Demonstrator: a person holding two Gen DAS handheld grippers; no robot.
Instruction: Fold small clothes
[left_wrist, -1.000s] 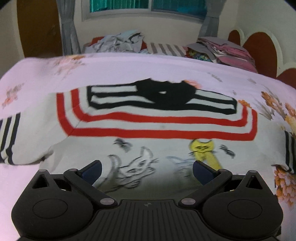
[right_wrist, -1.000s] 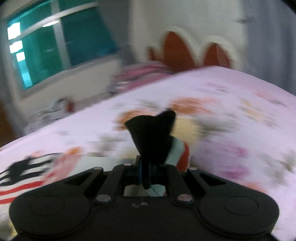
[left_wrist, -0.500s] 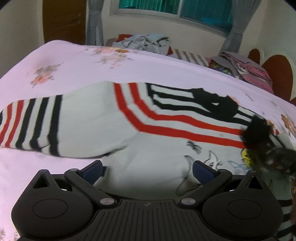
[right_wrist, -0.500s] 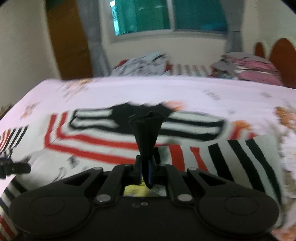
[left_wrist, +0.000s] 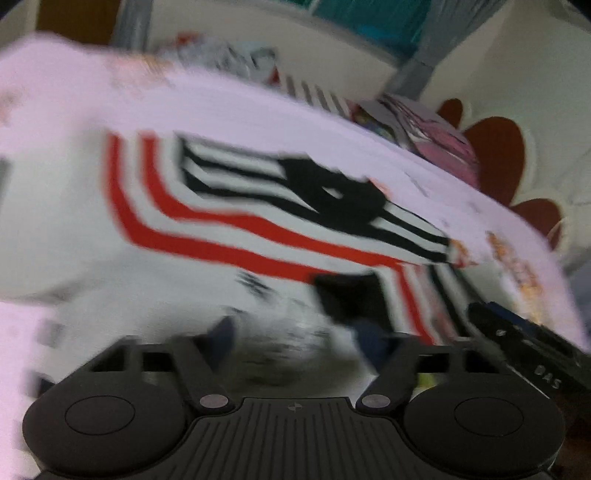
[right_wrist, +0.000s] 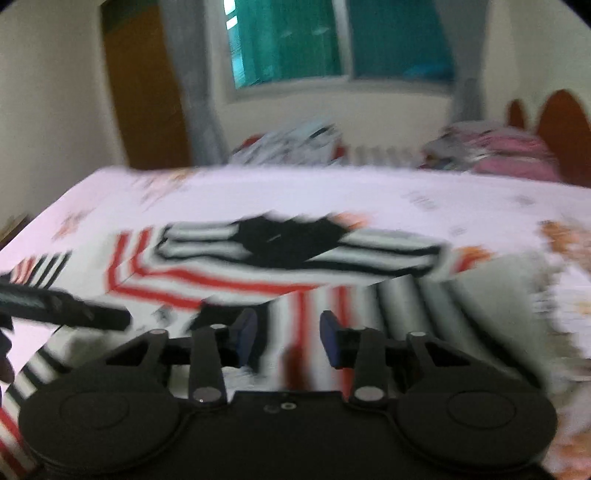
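Two black grippers above white red-and-black-striped child's sweater (right_wrist: 236, 273) | sweater flat on pink floral bedsheet (right_wrist: 369, 192), one sleeve folded across its body | left gripper (left_wrist: 295, 338) spread wide, empty | right gripper (right_wrist: 288, 338) parted, empty, over folded sleeve

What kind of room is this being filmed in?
Most likely a bedroom in a home. A striped sweater lies spread on a bed with a floral sheet, a scalloped headboard stands at the right, and a curtained window sits behind piles of clothes.
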